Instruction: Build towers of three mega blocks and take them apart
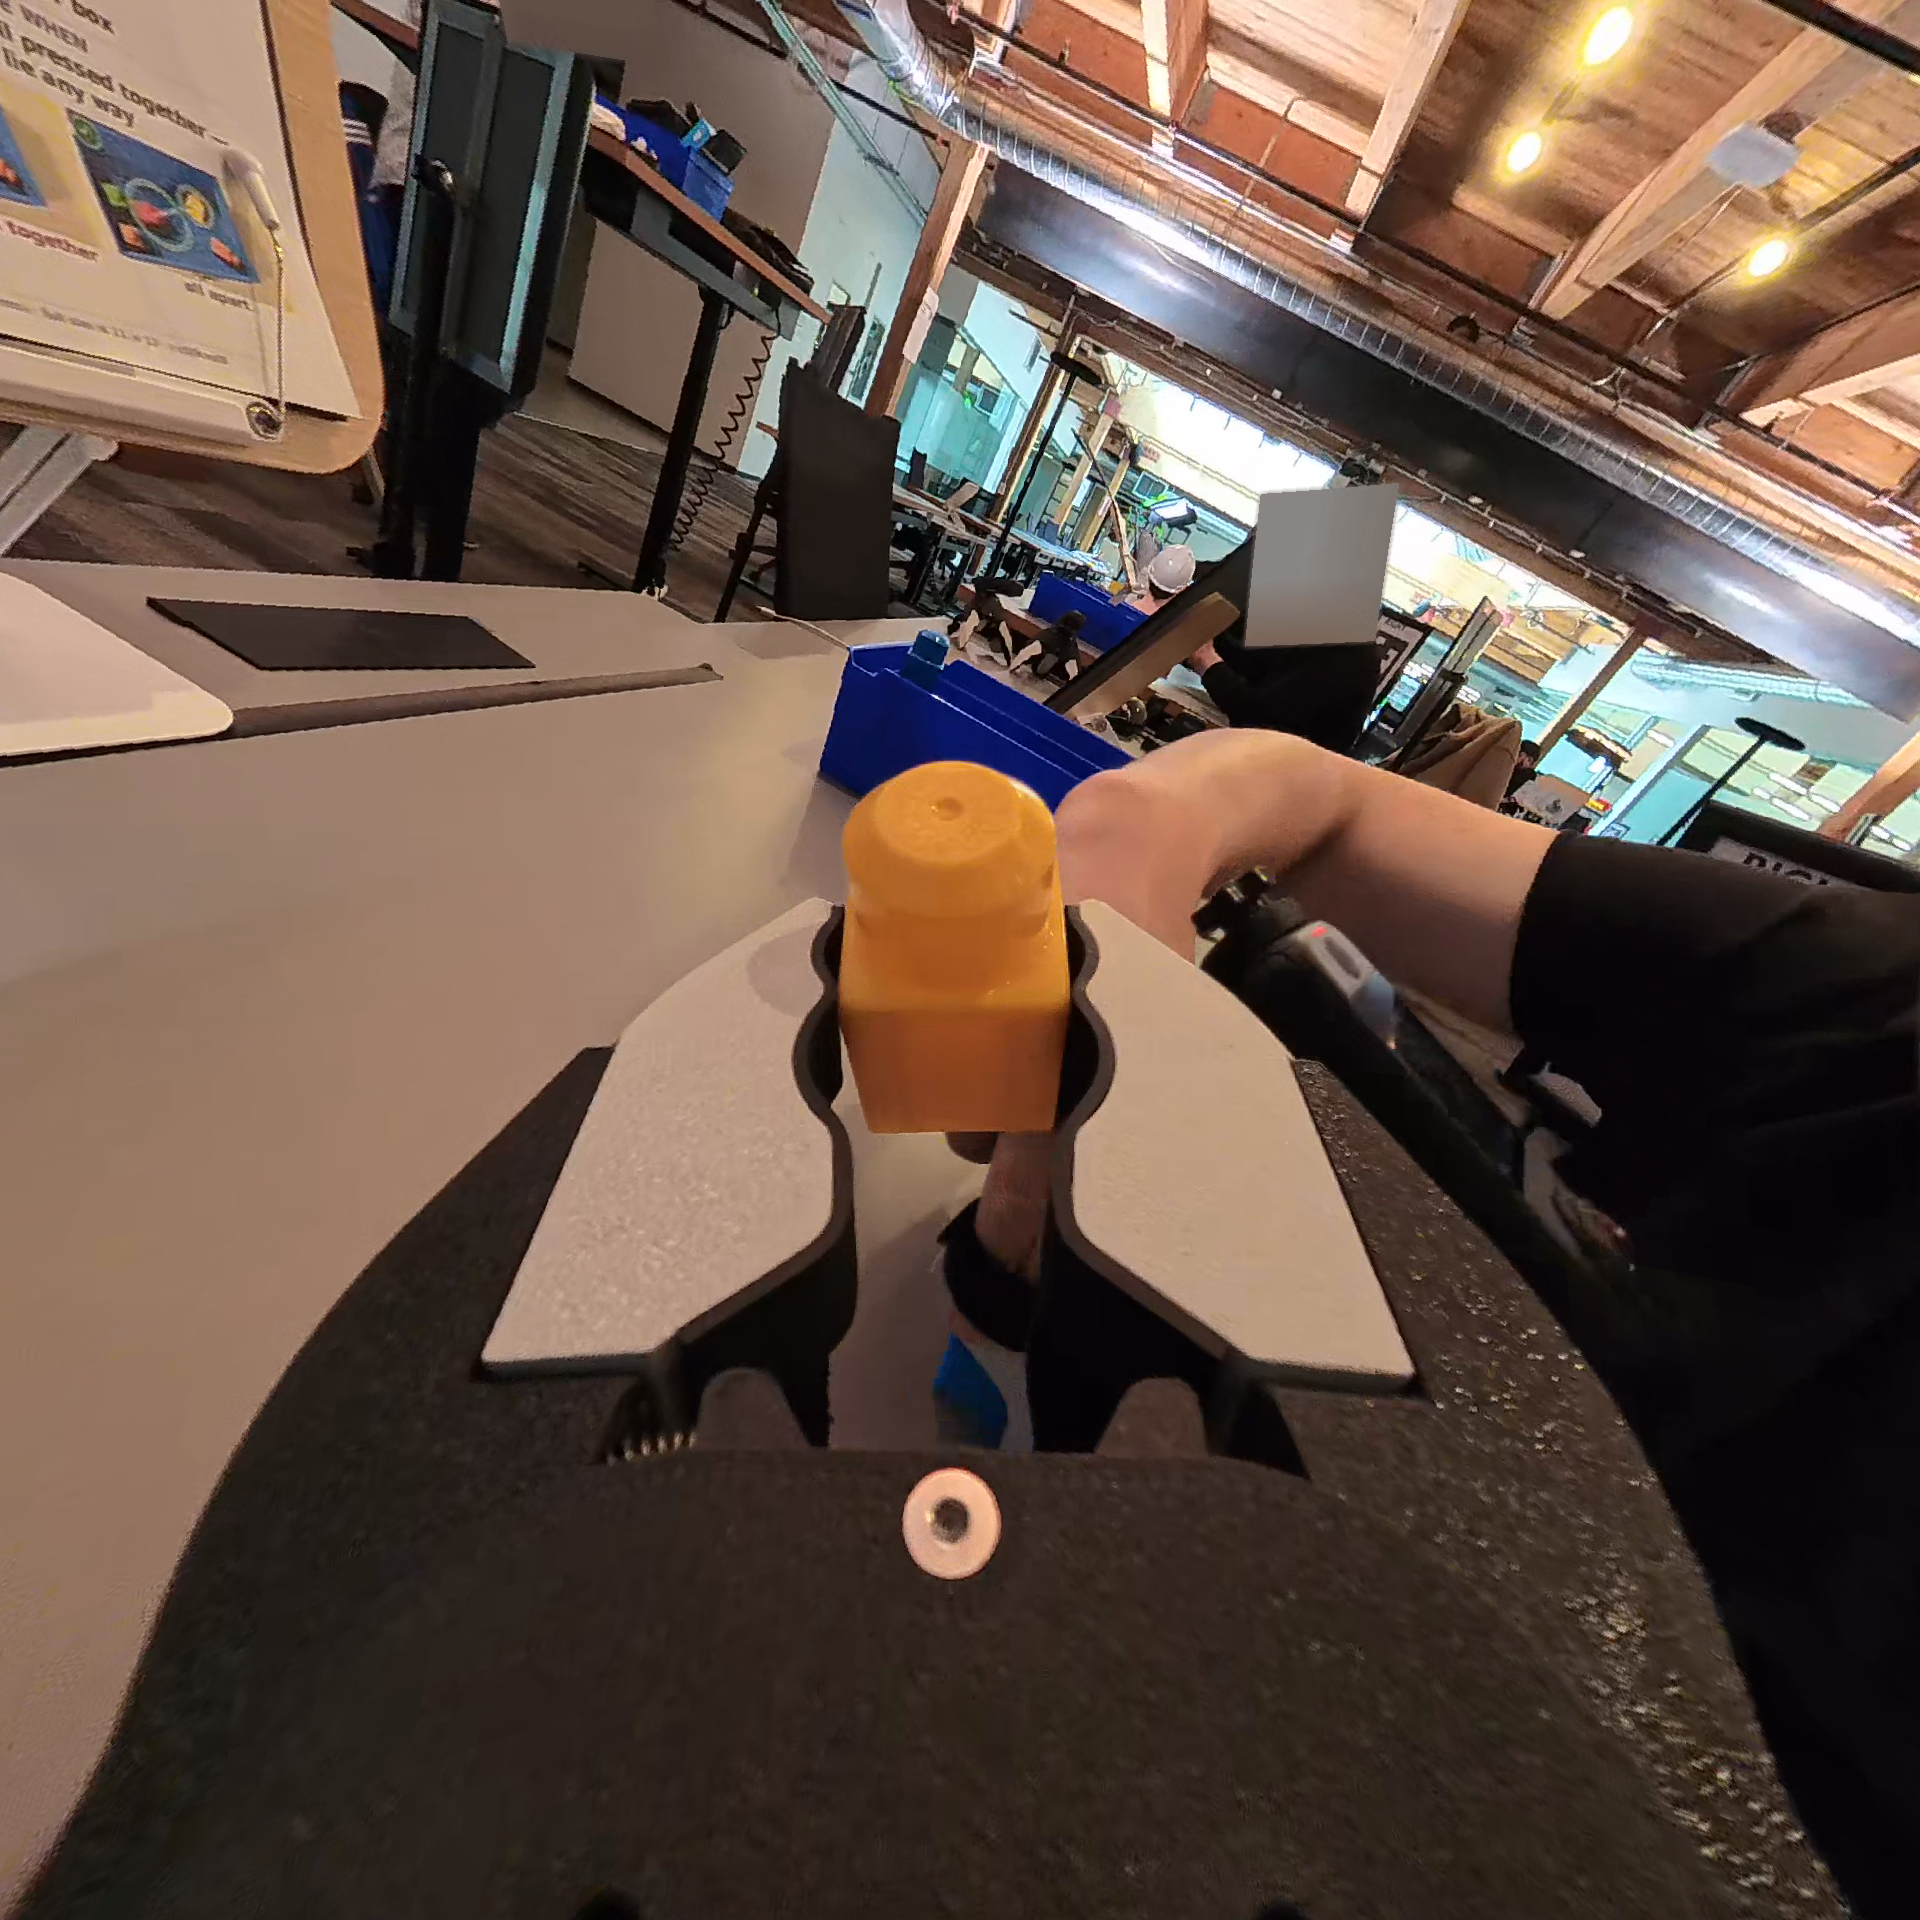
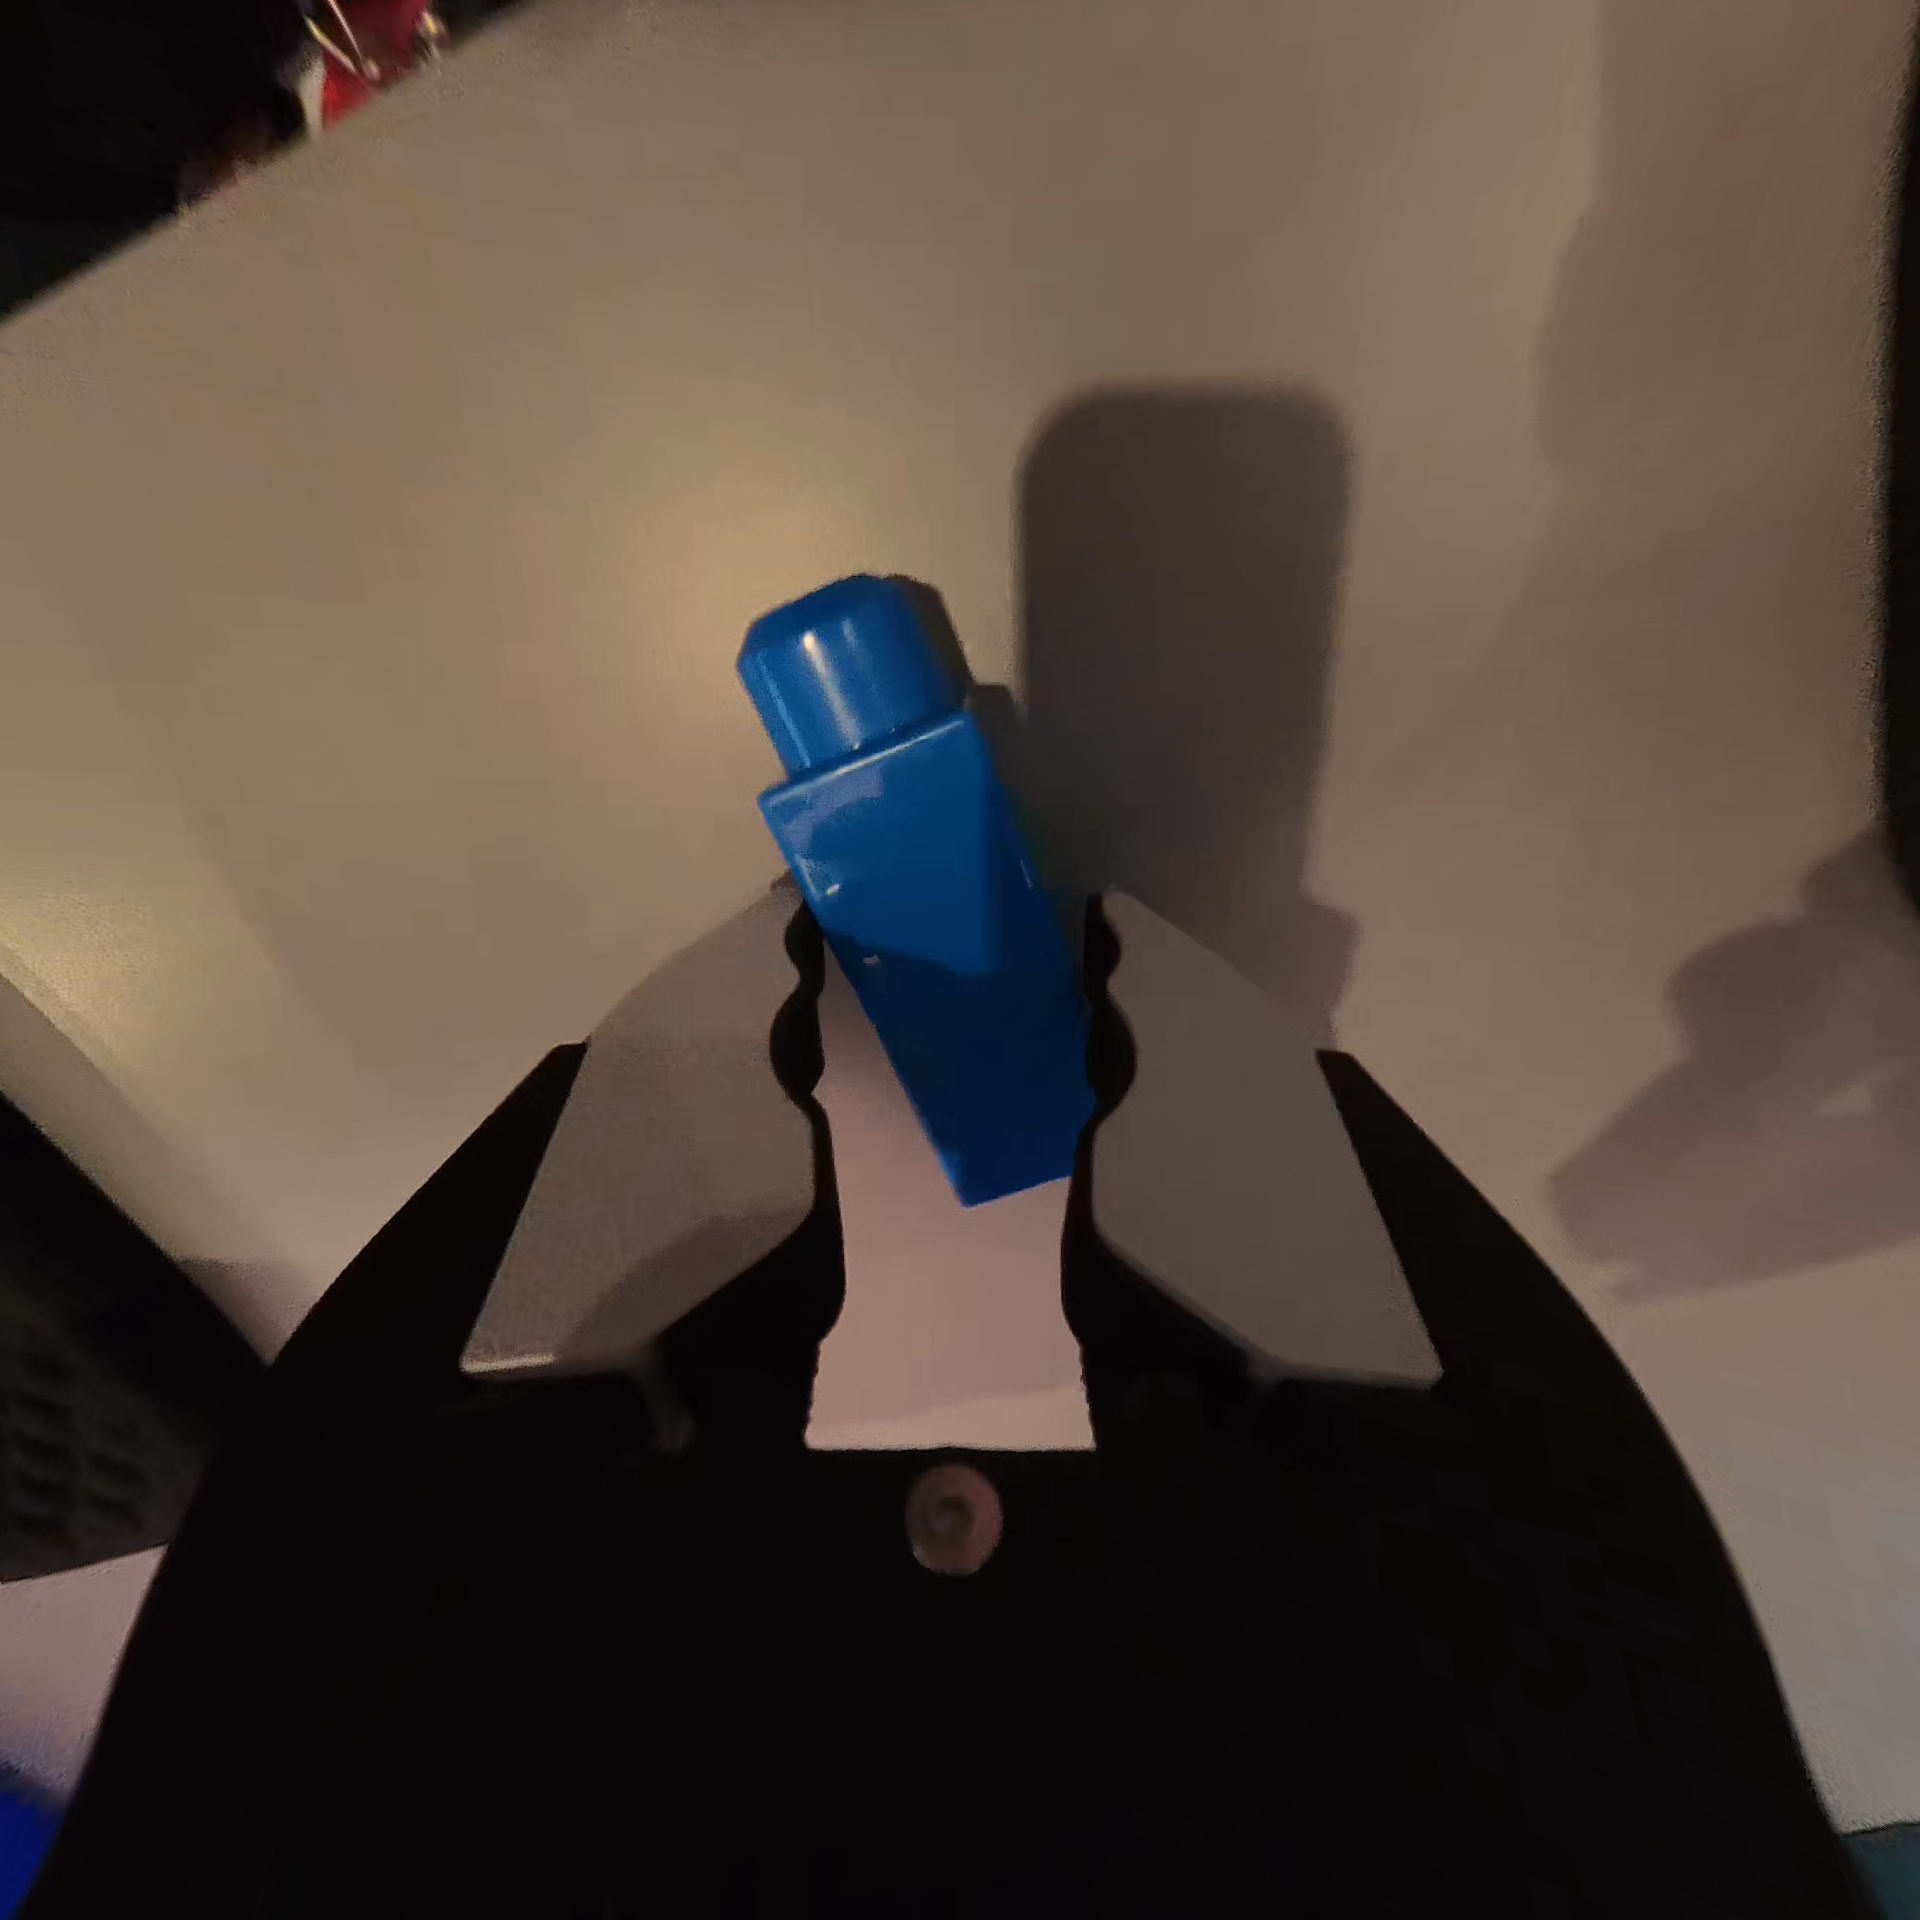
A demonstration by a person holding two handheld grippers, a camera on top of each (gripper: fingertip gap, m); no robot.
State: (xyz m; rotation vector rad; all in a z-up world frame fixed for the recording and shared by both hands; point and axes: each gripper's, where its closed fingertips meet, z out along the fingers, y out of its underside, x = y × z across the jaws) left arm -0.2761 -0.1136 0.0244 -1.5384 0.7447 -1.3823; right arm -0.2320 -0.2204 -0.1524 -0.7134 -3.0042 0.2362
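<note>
In the left wrist view my left gripper (image 1: 951, 966) is shut on an orange mega block (image 1: 951, 956), stud pointing away, held above the grey table (image 1: 364, 935). A hand (image 1: 1226, 821) and dark sleeve just to its right hold the other gripper's handle. A bit of blue shows below the orange block (image 1: 971, 1387). In the right wrist view my right gripper (image 2: 940, 935) is shut on a blue mega block (image 2: 914, 904), stud pointing away and tilted left, above the shadowed table (image 2: 416, 623).
A blue bin (image 1: 935, 717) with a blue block sticking up stands on the table beyond the orange block. A black mat (image 1: 332, 634) and a white sheet (image 1: 83, 675) lie at the far left. An instruction poster (image 1: 135, 208) stands behind. A person sits farther back.
</note>
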